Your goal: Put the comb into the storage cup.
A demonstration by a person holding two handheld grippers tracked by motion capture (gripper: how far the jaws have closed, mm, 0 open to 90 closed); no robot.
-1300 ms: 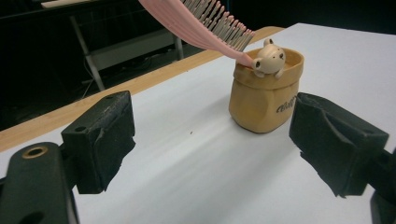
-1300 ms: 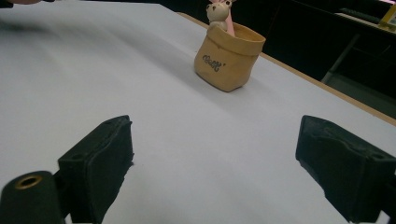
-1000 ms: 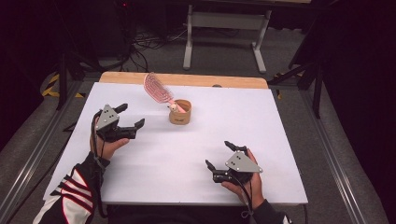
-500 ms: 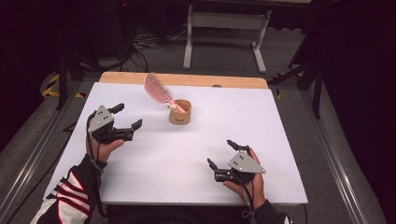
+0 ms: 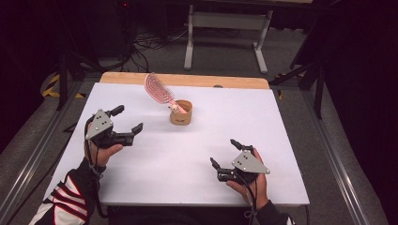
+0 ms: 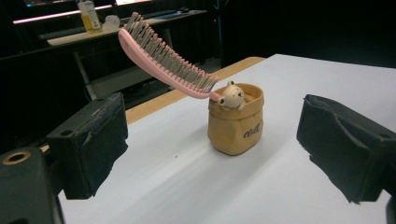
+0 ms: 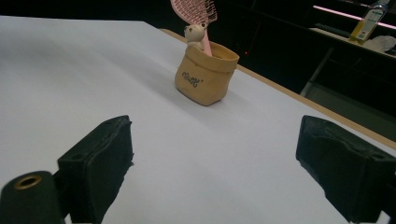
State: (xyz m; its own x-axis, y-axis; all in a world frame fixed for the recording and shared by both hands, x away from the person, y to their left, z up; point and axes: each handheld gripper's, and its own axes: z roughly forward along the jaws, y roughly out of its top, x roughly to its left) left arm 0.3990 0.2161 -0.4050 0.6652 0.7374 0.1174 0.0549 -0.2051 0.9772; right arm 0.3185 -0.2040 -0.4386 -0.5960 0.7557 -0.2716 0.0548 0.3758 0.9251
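Left claw (image 5: 126,120), jaws just opening, and right claw (image 5: 224,156) gape empty. Left gripper view reveals brush (image 6: 163,58) bristles; cup (image 5: 180,112) mid-frame on desk (image 5: 187,154).

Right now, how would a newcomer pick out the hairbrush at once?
Start at the white table and go to its far middle, where a small tan pouch-shaped holder stands. The pink hairbrush stands handle-down in it, its bristled head leaning out over the rim beside a tiny bear figure.
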